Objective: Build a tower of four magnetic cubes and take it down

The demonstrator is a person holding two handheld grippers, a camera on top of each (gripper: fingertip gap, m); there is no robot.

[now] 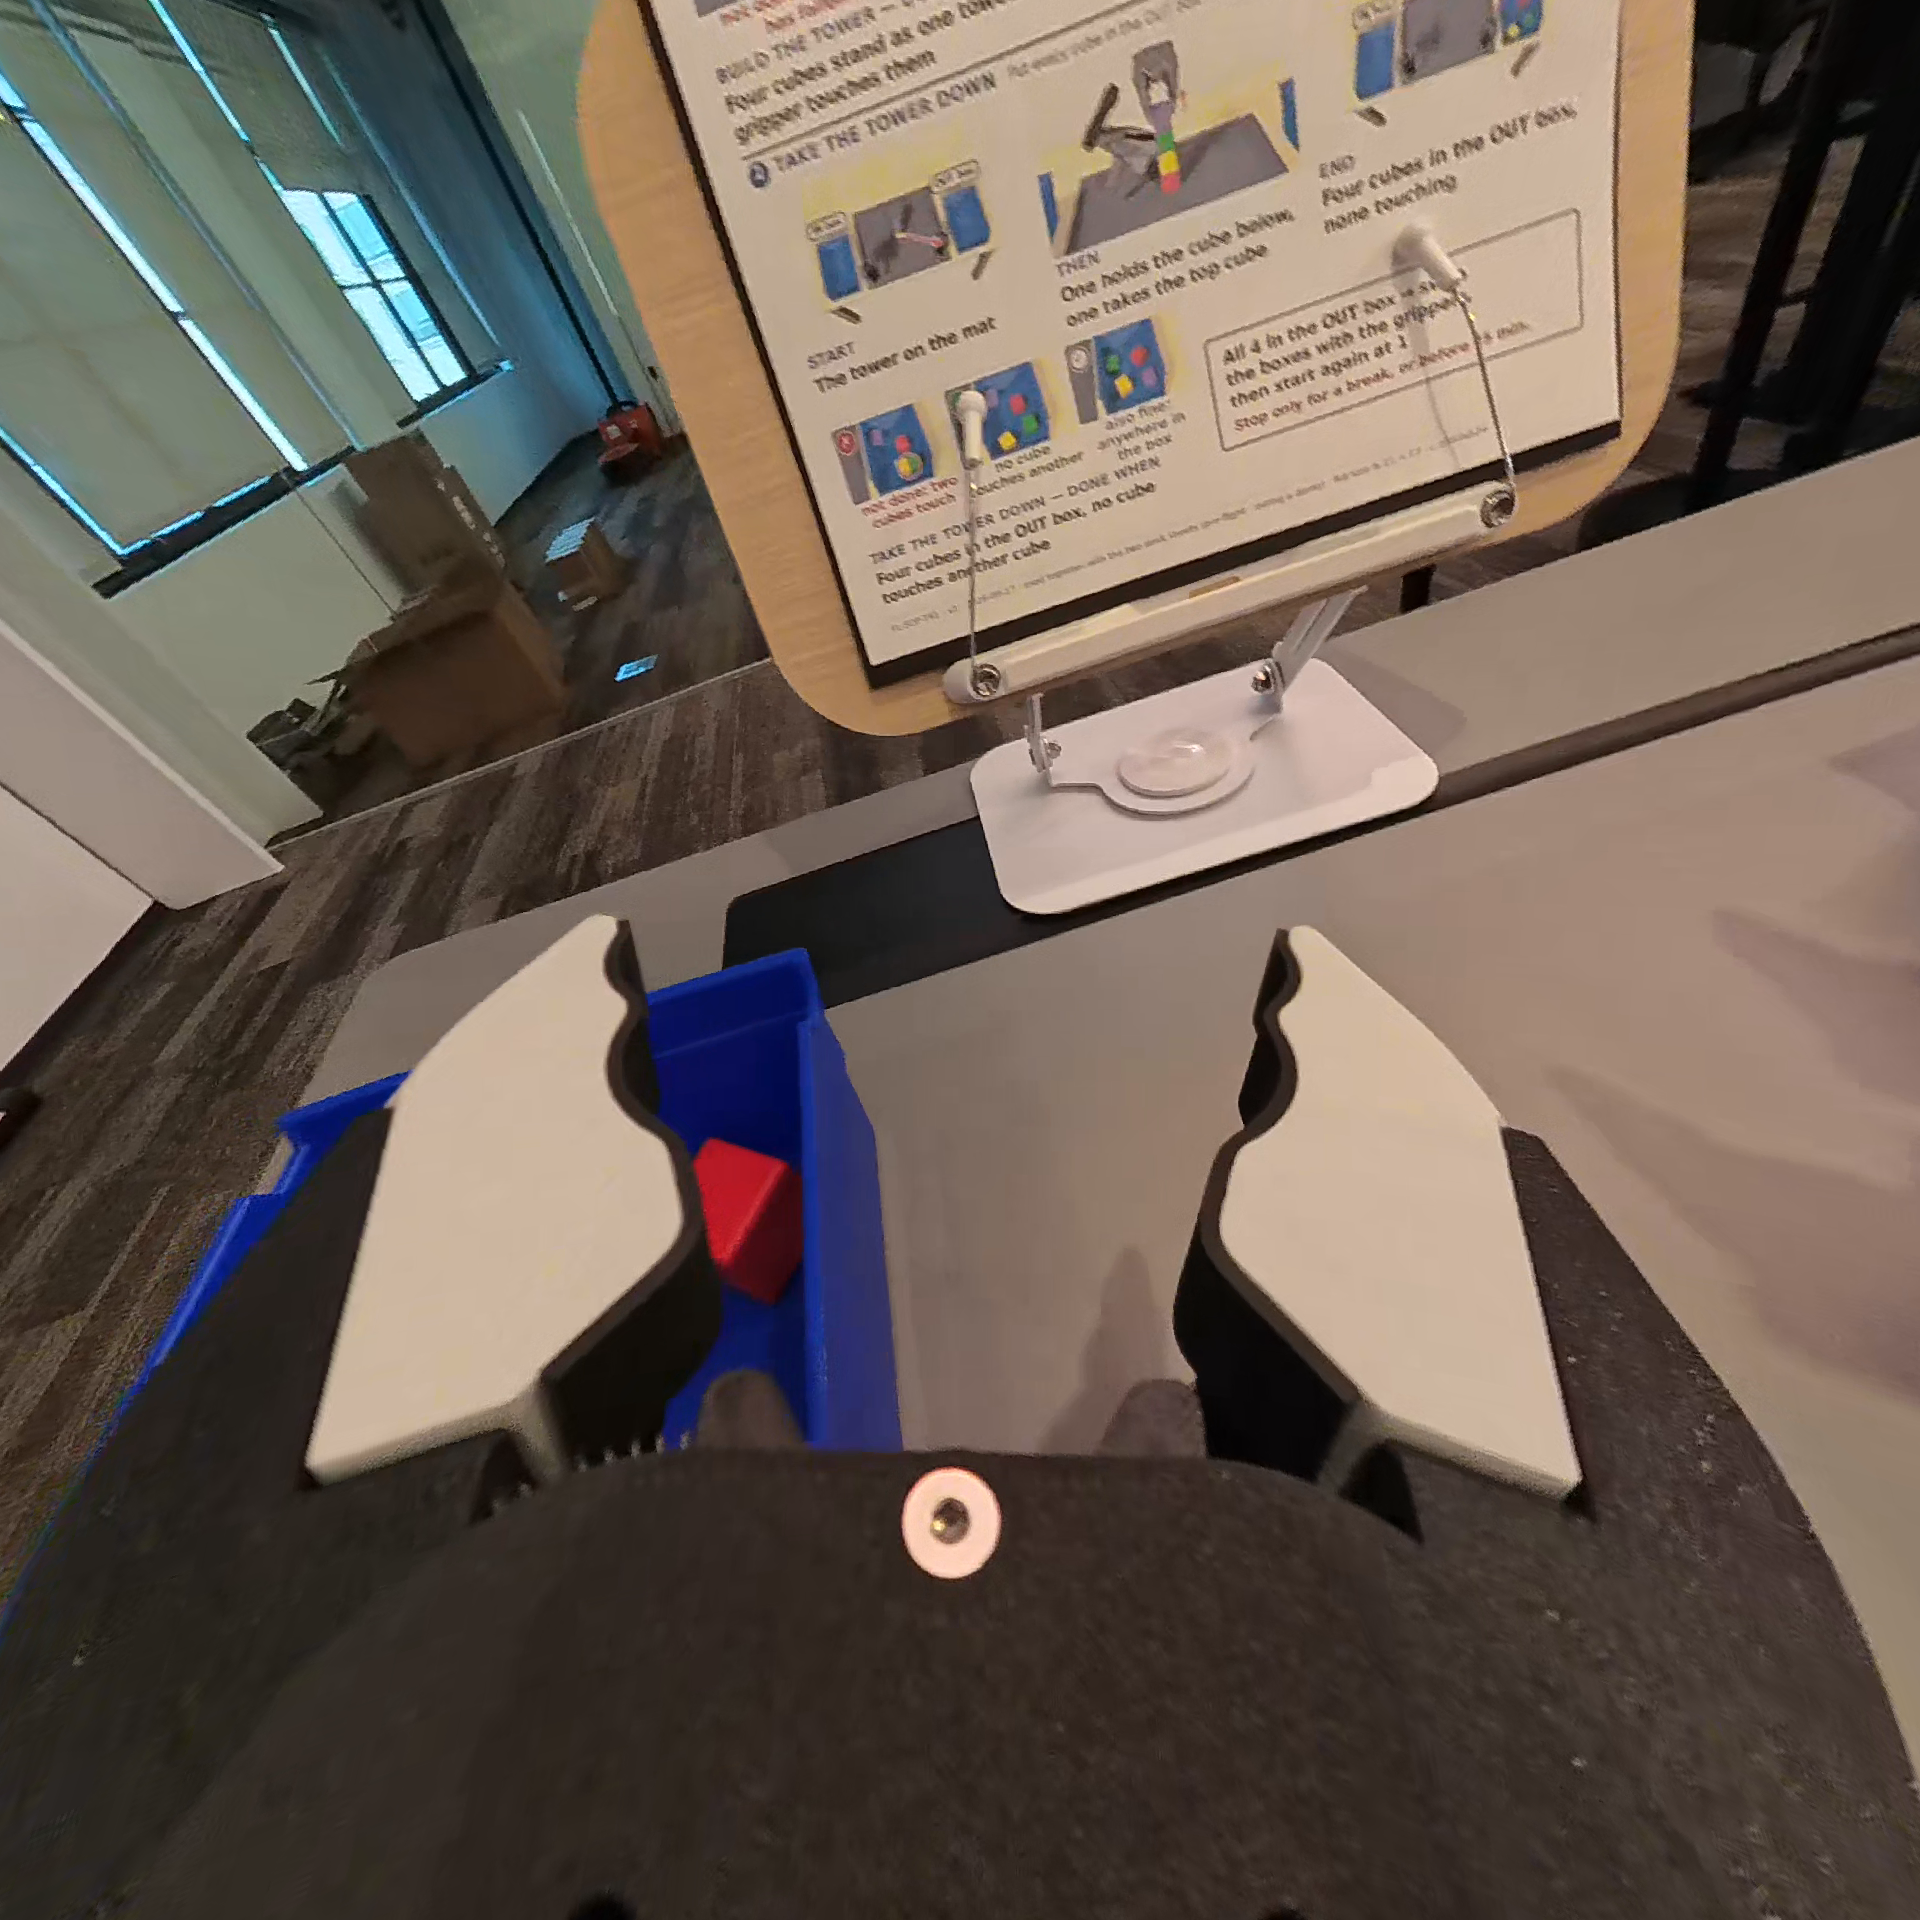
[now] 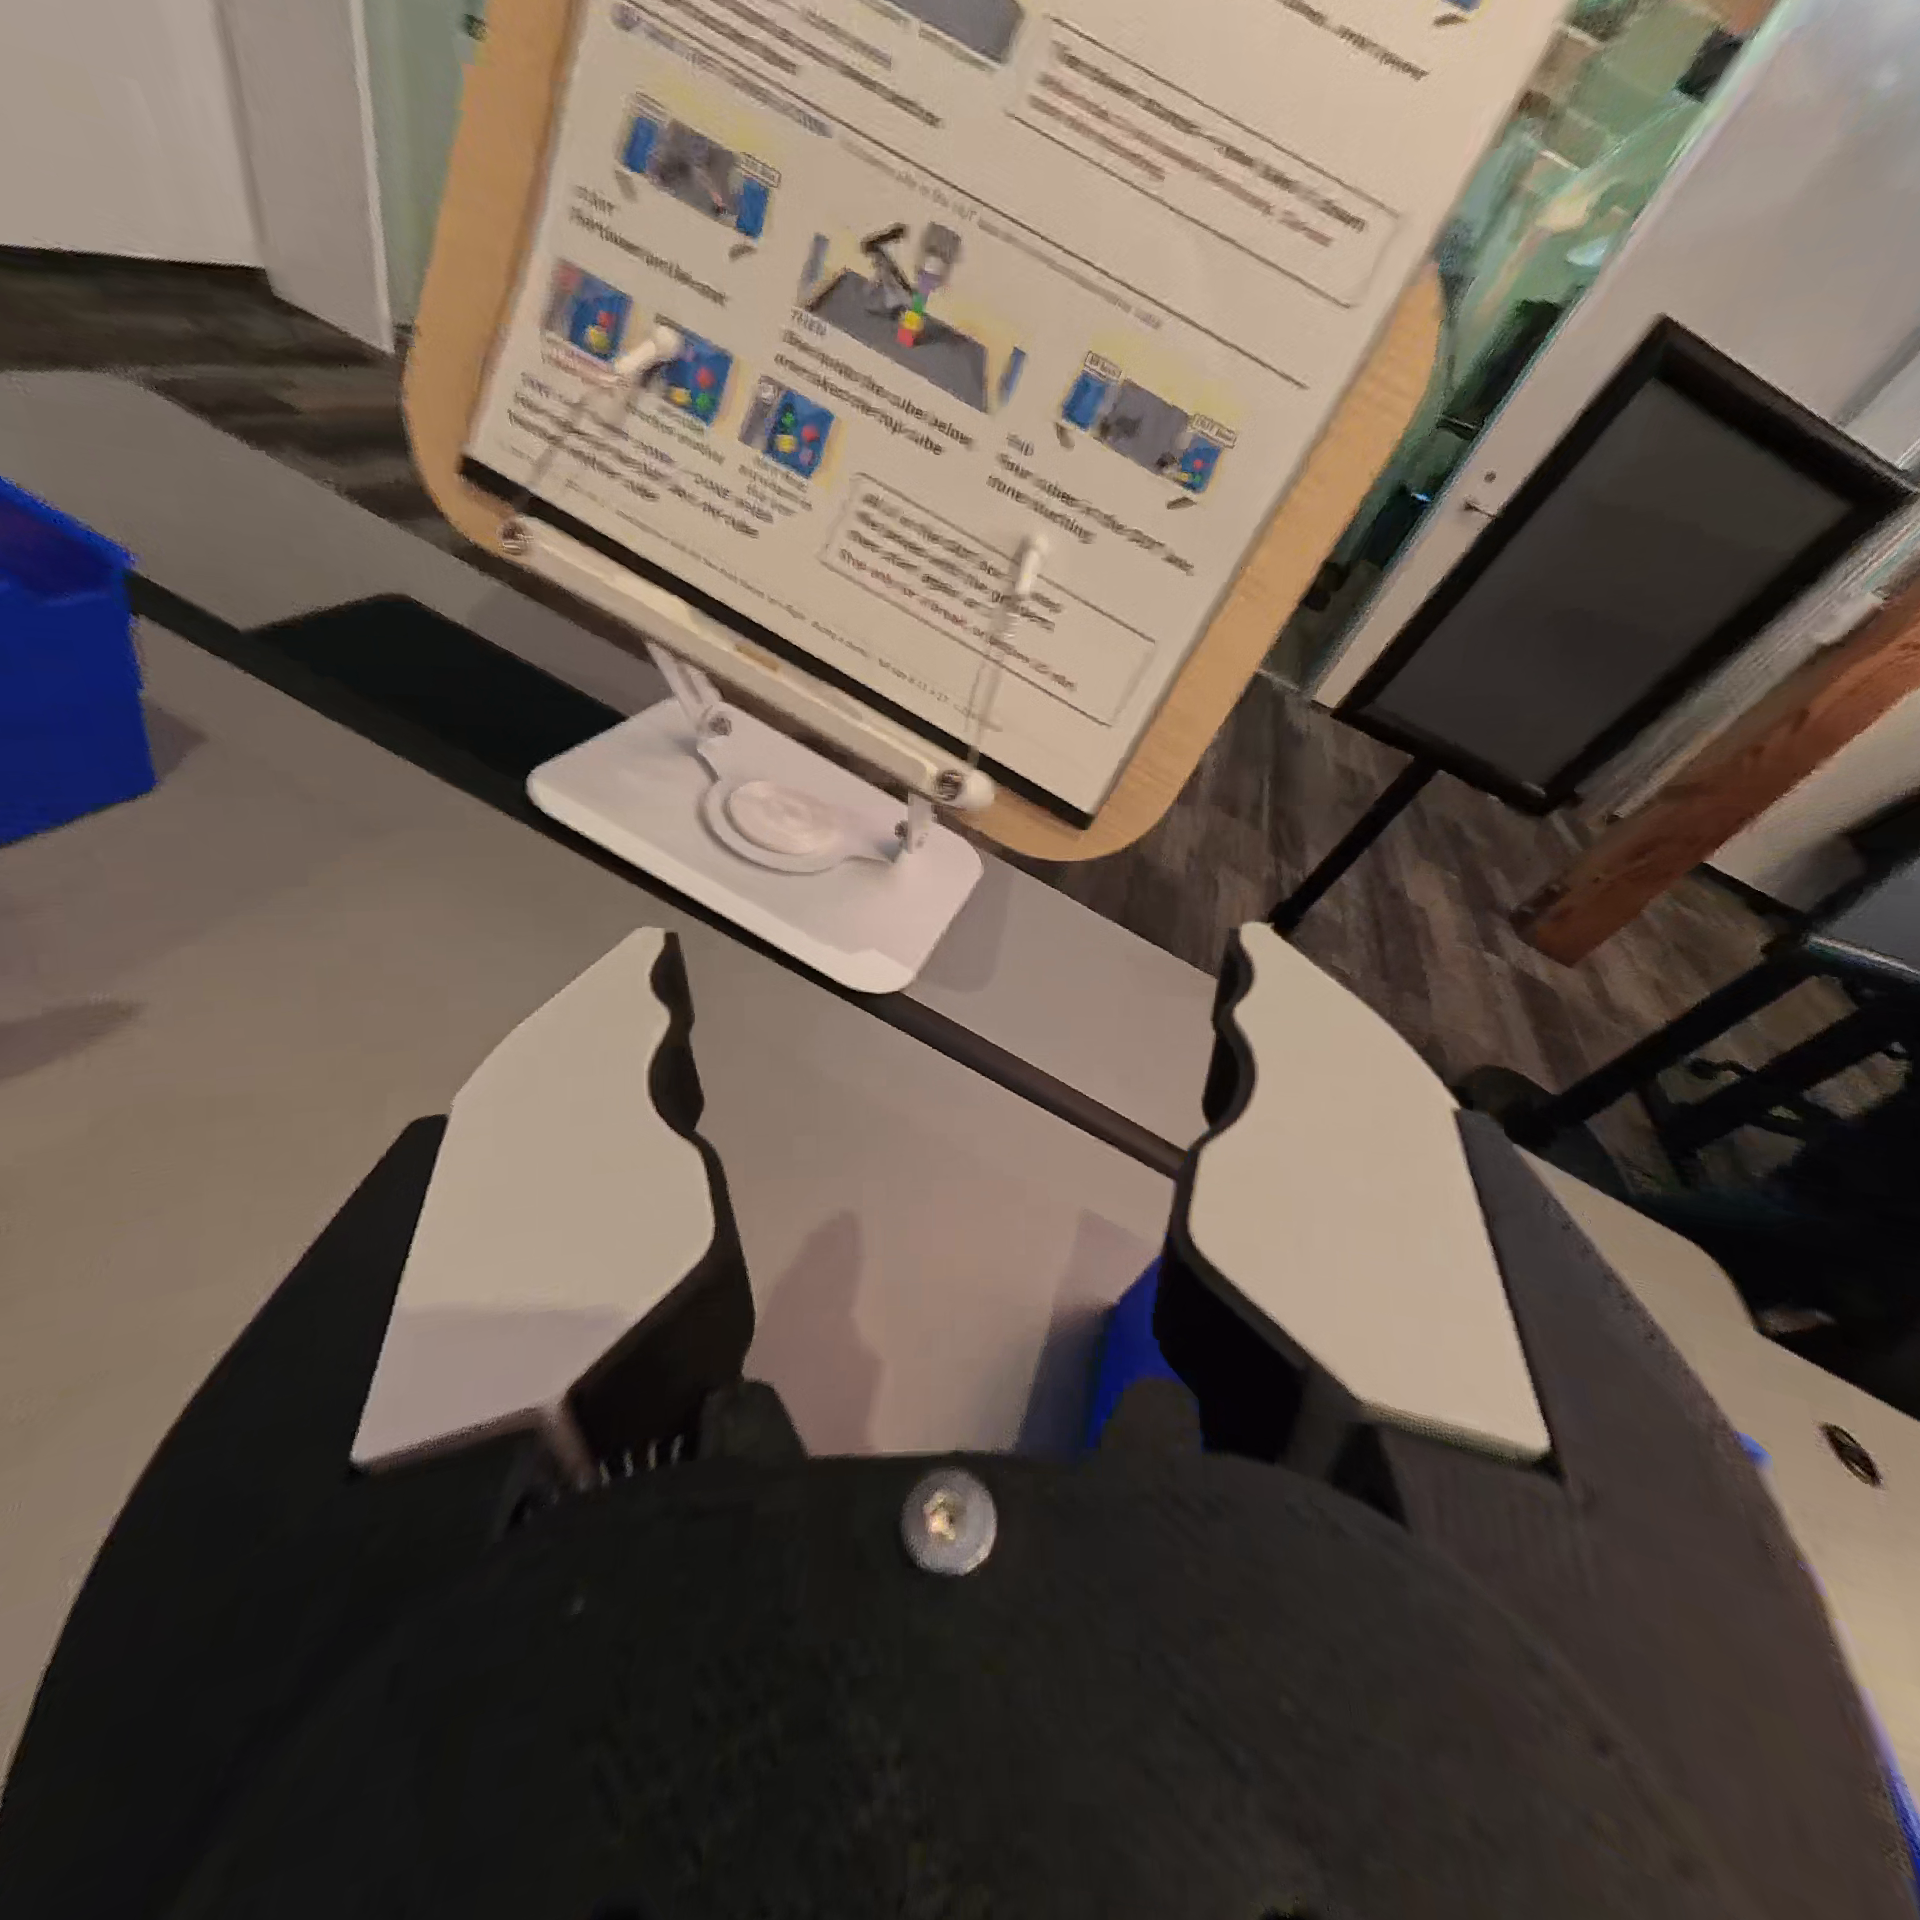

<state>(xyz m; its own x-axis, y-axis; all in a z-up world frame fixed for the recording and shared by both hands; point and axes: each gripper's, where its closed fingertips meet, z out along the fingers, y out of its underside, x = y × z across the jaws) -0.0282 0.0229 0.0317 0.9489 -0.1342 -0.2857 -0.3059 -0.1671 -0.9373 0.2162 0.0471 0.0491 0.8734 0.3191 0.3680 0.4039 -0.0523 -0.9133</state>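
Observation:
In the left wrist view a red cube [image 1: 750,1216] lies inside a blue box [image 1: 831,1174] at the table's left end. My left gripper [image 1: 951,956] is open and empty, held above the box's right wall, with its left finger over the box. My right gripper [image 2: 951,951] is open and empty above the grey table. A blue box edge [image 2: 1127,1340] shows just beneath its right finger. Another blue box [image 2: 62,696] sits at the far left of the right wrist view. No other cubes are visible.
An instruction sheet on a wooden board with a white stand [image 1: 1205,800] stands at the table's back edge; it also shows in the right wrist view [image 2: 769,831]. A dark mat [image 1: 862,925] lies behind the left box. A dark screen on a stand [image 2: 1621,582] is off the table to the right.

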